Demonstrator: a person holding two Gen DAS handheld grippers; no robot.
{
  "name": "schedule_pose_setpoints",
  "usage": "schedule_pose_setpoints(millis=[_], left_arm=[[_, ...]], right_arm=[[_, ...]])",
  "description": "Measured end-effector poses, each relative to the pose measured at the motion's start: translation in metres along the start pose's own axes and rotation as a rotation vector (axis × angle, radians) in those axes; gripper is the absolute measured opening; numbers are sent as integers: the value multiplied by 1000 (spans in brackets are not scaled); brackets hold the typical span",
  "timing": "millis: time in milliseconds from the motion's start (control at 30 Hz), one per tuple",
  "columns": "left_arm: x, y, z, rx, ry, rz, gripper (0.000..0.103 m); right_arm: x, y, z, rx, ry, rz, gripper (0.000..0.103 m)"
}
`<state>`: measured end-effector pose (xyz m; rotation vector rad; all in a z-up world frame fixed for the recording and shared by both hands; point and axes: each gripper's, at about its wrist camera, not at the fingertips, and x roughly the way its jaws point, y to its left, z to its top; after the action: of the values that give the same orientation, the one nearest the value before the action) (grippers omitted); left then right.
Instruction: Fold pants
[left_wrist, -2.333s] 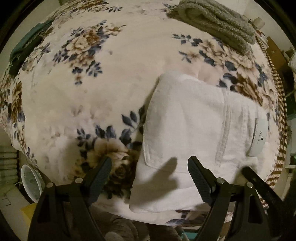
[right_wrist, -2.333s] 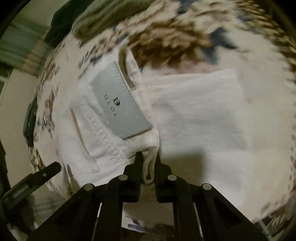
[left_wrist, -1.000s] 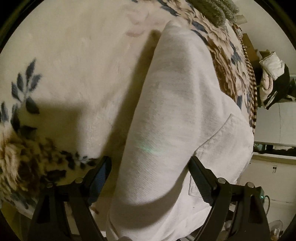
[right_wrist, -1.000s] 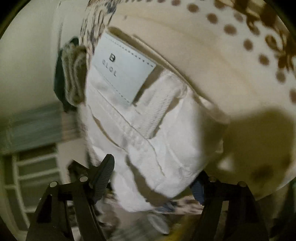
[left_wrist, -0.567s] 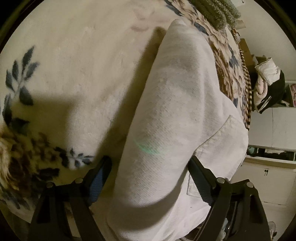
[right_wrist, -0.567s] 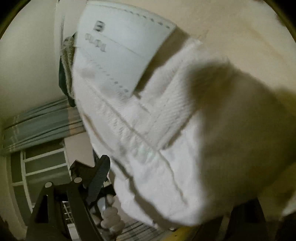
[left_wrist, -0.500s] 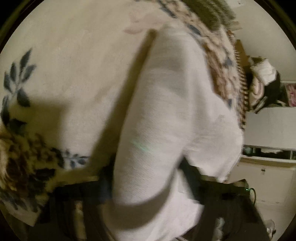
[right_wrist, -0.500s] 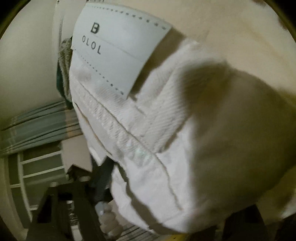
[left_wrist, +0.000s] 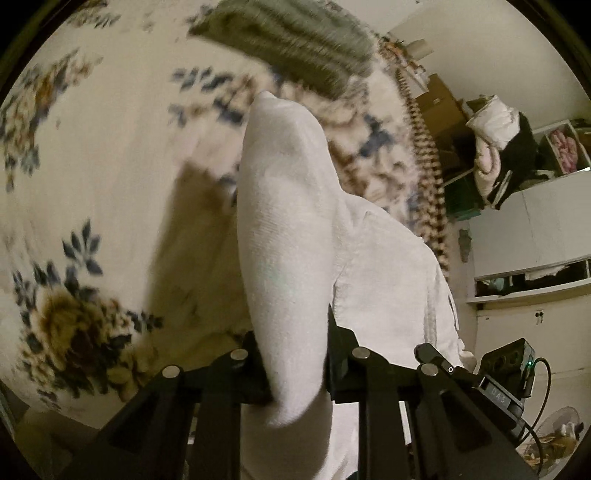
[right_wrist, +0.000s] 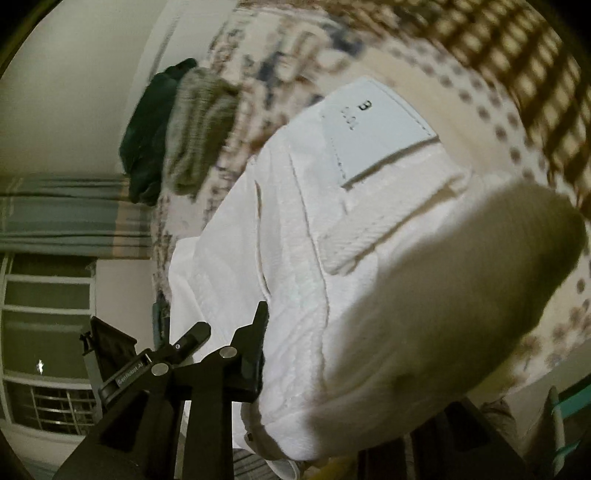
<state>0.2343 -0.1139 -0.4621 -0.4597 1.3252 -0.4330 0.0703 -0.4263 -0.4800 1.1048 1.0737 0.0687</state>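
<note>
— Left gripper (left_wrist: 291, 354), what was it doing?

— Its two black fingers (left_wrist: 341, 347) were pinched together on a thick fold of the white pants (left_wrist: 288, 229). From that clamp the fold ran up and away over the floral blanket (left_wrist: 92, 177), casting a dark shadow on the blanket just left of the fold.

— And the right gripper (right_wrist: 334, 354)?

— Clamped on the pants (right_wrist: 295, 258) too, I think: one finger (right_wrist: 255, 339) pressed flat against the cloth's left side. The other finger was buried behind the bulging cloth, so the clamp itself can't be fully seen.

— What lay around the pants?

— Beyond their far end, a folded olive knit (left_wrist: 295, 40) on the blanket. In the right wrist view the knit (right_wrist: 199, 133) touched a dark green garment (right_wrist: 147, 136) on its left. Right of the pants, past the blanket's checked border (left_wrist: 424, 155), stood white cabinets (left_wrist: 528, 229) with a heap of clothes (left_wrist: 495, 147) on top.

— Room to move?

— Left of the pants the blanket was bare. Their right side hung near the checked edge.

— Anything unclear?

— A grey label (right_wrist: 373, 133) sat on the waistband; its print was blurred, as were the knit and border.
</note>
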Motion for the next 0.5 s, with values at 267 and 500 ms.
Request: schedule_pose_setpoints(millis=[267, 500], left_arm=[[-39, -39, 99, 18, -80, -48, 18], [-46, -44, 252, 76, -162, -70, 18]], right_arm=[[-30, 99, 61, -79, -77, 40, 27], [26, 201, 158, -143, -171, 112, 27]])
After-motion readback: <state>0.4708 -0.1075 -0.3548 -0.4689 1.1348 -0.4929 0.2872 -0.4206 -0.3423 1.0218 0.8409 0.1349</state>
